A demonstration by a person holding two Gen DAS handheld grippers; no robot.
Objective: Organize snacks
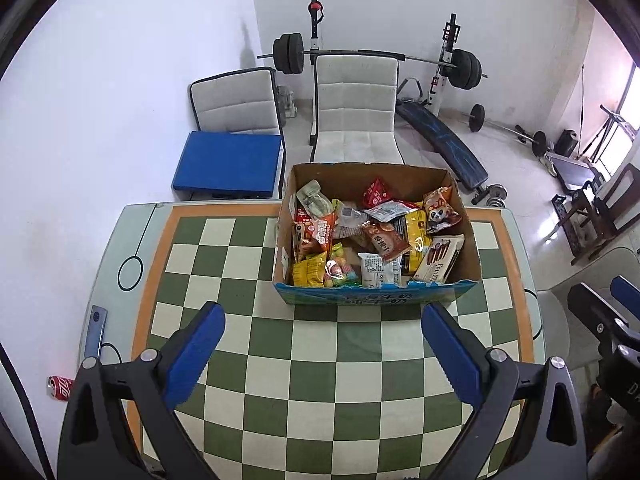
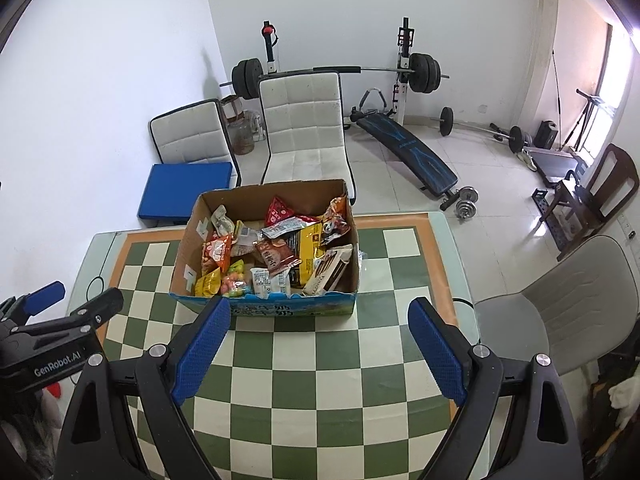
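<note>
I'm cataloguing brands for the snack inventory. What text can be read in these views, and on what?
"GenRobot.AI": on the left gripper body.
"Franz", cut off: on the white wafer box in the cardboard box.
Red can: white lettering, unreadable.
Snack packets and the box's blue front print: too blurred.

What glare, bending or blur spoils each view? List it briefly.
Left wrist view: fisheye bends the table edges, dark corners, window glare at right, snack box sharp. Right wrist view: same bending, window washed out, floor reflects light, no motion blur.
</note>
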